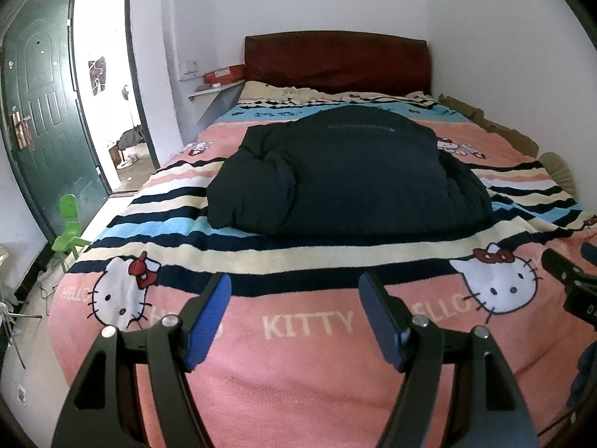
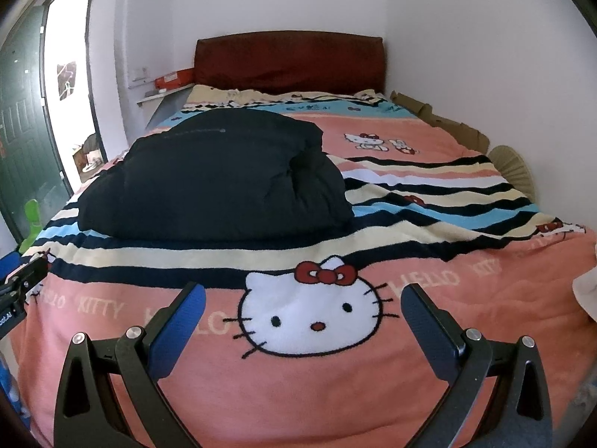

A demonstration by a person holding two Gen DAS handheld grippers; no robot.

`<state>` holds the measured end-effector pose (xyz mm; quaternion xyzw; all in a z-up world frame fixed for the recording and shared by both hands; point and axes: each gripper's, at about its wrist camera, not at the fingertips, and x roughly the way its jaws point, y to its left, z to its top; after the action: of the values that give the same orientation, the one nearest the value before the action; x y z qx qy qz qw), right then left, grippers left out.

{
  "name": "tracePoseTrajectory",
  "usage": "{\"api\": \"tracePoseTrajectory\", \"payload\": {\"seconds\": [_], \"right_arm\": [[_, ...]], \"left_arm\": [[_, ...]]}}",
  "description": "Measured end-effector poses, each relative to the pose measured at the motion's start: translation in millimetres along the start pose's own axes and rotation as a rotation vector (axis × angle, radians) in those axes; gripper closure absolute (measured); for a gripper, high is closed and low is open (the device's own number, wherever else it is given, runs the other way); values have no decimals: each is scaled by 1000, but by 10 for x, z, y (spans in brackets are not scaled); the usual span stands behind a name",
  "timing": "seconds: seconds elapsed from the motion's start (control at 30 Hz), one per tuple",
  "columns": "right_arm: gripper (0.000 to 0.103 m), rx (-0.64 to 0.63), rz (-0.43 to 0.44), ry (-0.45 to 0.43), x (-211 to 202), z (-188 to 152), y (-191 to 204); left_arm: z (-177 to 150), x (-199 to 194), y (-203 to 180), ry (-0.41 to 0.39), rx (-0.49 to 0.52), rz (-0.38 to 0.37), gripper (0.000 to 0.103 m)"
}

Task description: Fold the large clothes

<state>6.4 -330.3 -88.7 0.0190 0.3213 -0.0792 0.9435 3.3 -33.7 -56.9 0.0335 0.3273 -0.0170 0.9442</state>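
A large dark navy padded jacket (image 1: 347, 171) lies folded in a thick bundle in the middle of the bed; it also shows in the right wrist view (image 2: 216, 175). My left gripper (image 1: 294, 291) is open and empty, held above the pink foot of the blanket, short of the jacket. My right gripper (image 2: 304, 298) is open and empty, above a Hello Kitty face, also short of the jacket. The right gripper's body shows at the right edge of the left wrist view (image 1: 574, 283).
The bed carries a pink striped Hello Kitty blanket (image 1: 306, 354) with a dark red headboard (image 1: 335, 59) against the white wall. A green door (image 1: 37, 112) stands open at the left, with a small green chair (image 1: 69, 231) beside the bed. A woven fan (image 2: 511, 168) lies at the right bed edge.
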Motion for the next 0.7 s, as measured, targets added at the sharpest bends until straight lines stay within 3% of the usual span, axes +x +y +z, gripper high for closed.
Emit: {"api": "tracePoseTrajectory", "payload": {"seconds": [0.7], "right_arm": [[1, 6, -4, 0, -5, -30, -58]], "left_arm": [[-31, 1, 28, 13, 5, -6, 33]]}}
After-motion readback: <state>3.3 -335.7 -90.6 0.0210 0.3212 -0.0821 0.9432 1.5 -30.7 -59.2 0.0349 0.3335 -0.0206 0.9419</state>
